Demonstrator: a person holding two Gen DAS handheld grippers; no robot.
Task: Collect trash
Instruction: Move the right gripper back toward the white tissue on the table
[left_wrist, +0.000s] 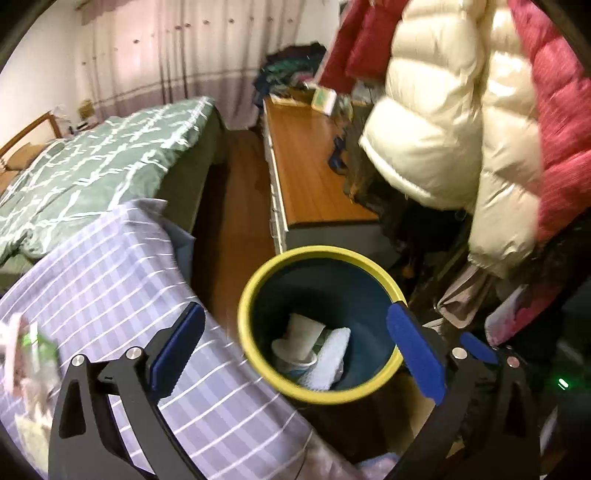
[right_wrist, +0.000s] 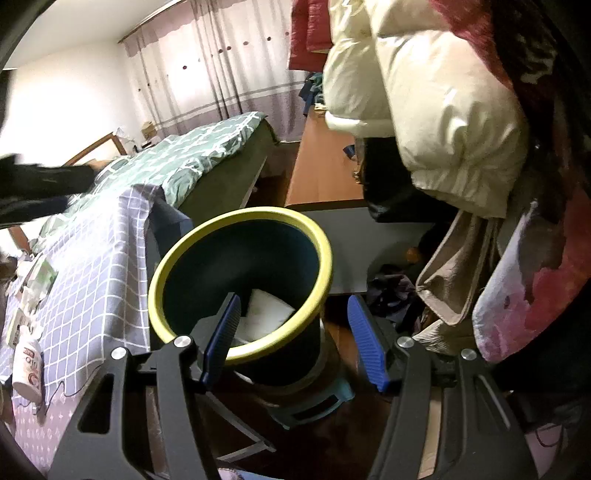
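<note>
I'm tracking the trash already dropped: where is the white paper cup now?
In the left wrist view, the paper cup lies at the bottom of the yellow-rimmed bin, left of a white wrapper.

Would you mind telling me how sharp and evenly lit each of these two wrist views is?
Left wrist view: motion blur smears the cream jacket and the trash bin rim; fisheye bends the bed. Right wrist view: sharper, the bin rim crisp, but the wall is blown out and the floor dark.
</note>
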